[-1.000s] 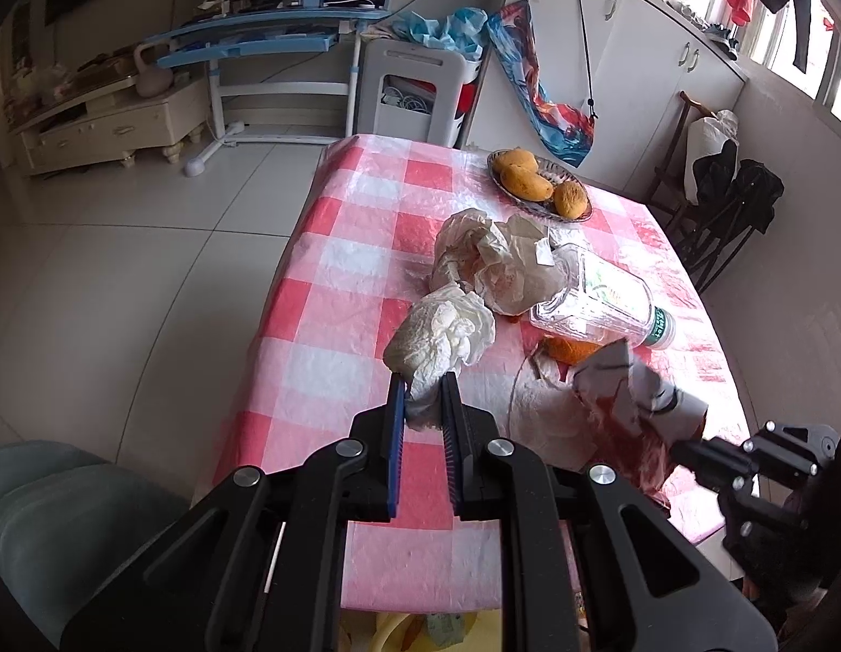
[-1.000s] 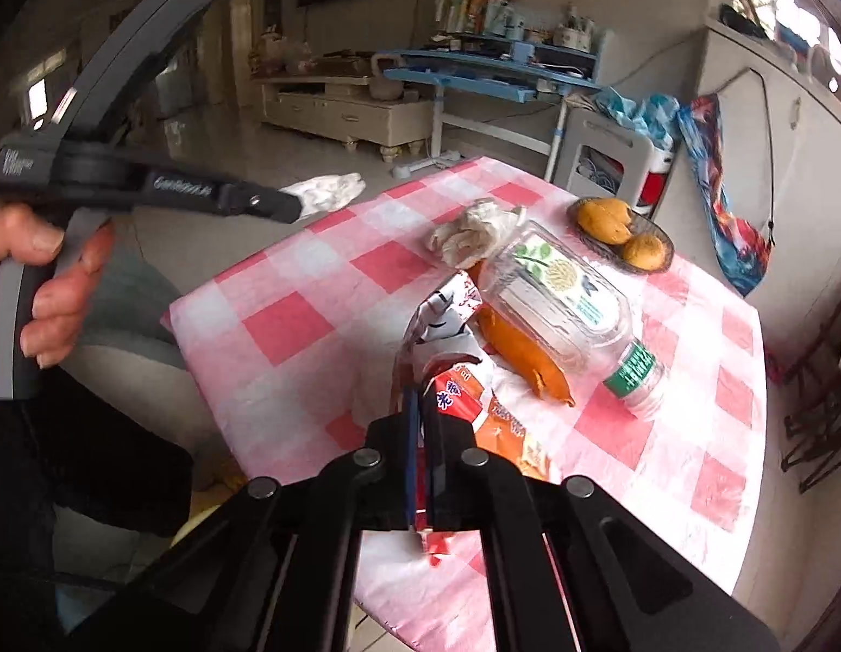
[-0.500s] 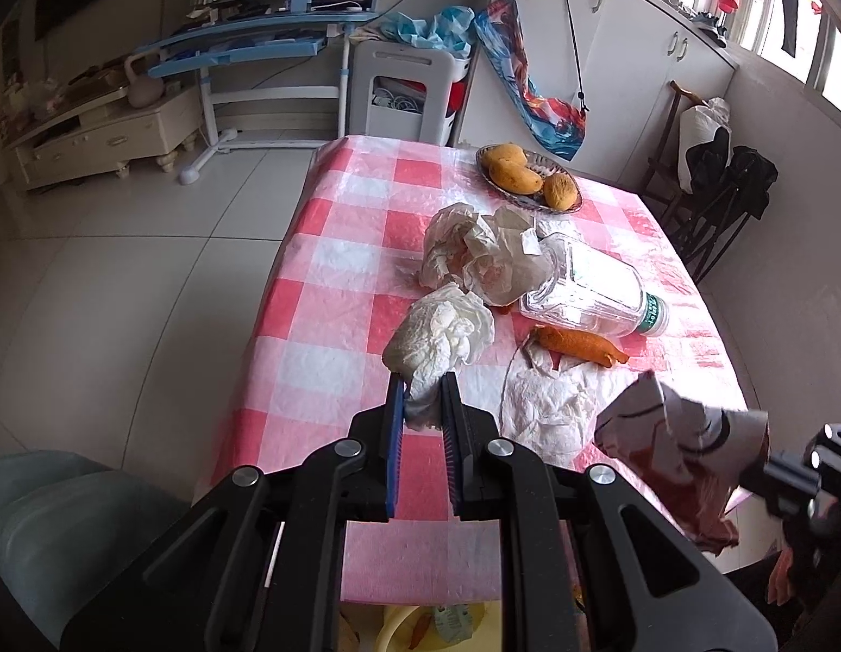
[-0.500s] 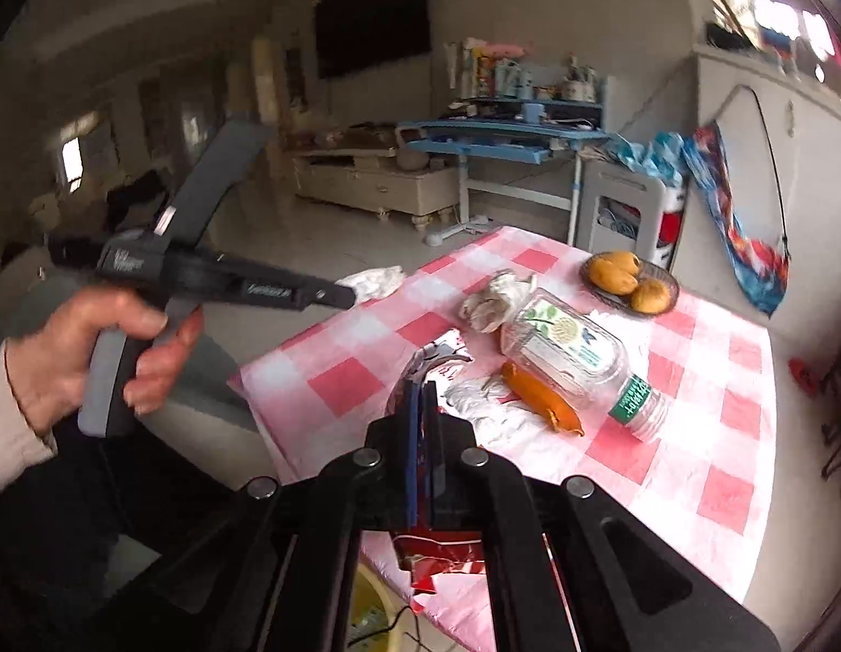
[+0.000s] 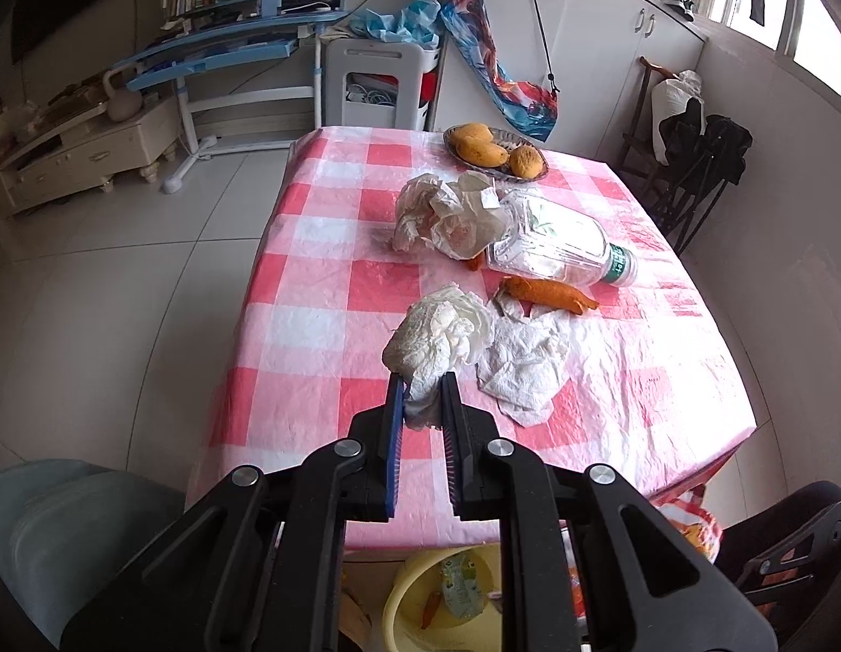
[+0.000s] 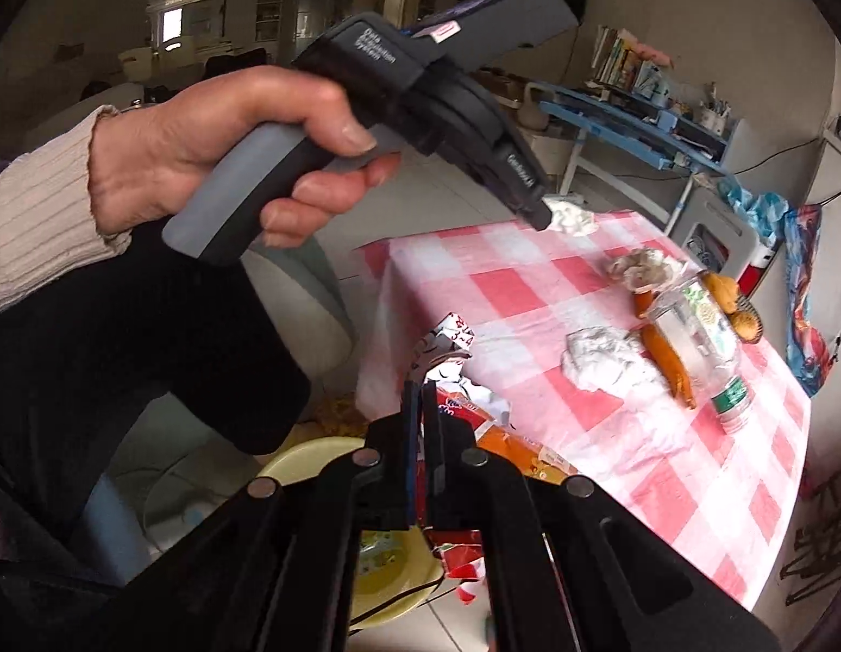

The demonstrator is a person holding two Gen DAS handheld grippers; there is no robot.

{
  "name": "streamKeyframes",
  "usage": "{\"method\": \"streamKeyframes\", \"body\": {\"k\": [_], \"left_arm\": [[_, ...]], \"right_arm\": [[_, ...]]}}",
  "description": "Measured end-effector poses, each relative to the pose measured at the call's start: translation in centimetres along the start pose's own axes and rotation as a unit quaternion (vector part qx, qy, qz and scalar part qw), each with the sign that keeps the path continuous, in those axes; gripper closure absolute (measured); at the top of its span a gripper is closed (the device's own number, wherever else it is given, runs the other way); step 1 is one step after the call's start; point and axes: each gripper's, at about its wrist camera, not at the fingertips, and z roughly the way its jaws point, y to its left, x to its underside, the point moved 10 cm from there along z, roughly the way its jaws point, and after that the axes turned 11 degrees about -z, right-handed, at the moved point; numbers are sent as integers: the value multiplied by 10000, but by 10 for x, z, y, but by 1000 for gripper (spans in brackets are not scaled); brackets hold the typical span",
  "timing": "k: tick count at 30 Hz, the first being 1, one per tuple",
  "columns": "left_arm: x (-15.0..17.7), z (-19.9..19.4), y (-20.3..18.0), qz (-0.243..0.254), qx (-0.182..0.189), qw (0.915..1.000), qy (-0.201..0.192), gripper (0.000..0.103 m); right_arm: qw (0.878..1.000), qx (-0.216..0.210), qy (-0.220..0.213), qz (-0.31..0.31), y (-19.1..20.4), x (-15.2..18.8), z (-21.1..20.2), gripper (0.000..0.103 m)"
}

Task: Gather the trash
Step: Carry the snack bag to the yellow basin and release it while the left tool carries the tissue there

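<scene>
1. The left tool (image 5: 423,380) was clamped on a crumpled white tissue wad (image 5: 439,334), held above the near left part of the pink checked tabletop (image 5: 322,266).
2. The right tool (image 6: 422,388) was pressed together on a crinkled red and orange snack wrapper (image 6: 458,375), held off the tabletop's near edge, over a yellow bin (image 6: 306,456) on the floor.
3. Other trash lay on the tabletop: a flat crumpled paper towel (image 5: 523,364) near the front, an orange peel-like strip (image 5: 548,293) just beyond it, an empty plastic bottle (image 5: 556,247) on its side, and a bunched plastic bag (image 5: 447,214) touching the bottle's base.
4. A dish of fruit (image 5: 496,152) sat at the far edge, well apart from the trash.
5. The tabletop's left half was bare cloth; open tiled floor (image 5: 111,271) lay beyond the left edge, and a dark folding chair (image 5: 697,163) stood near the far right corner.
6. Only the right wrist view showed the hand (image 6: 203,152) gripping the left tool's handle, with a ribbed cream sleeve (image 6: 35,206).
7. Only the left wrist view showed scraps inside the bin (image 5: 404,592).
</scene>
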Motion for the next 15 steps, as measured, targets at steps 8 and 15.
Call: {"method": "streamKeyframes", "body": {"k": [8, 15], "left_arm": [[55, -14, 0, 8, 45, 9996, 281, 91], [106, -19, -27, 507, 63, 9972, 542, 91]], "right_arm": [[9979, -402, 484, 156, 25, 26, 13, 84], [9952, 159, -92, 956, -13, 27, -29, 49]]}}
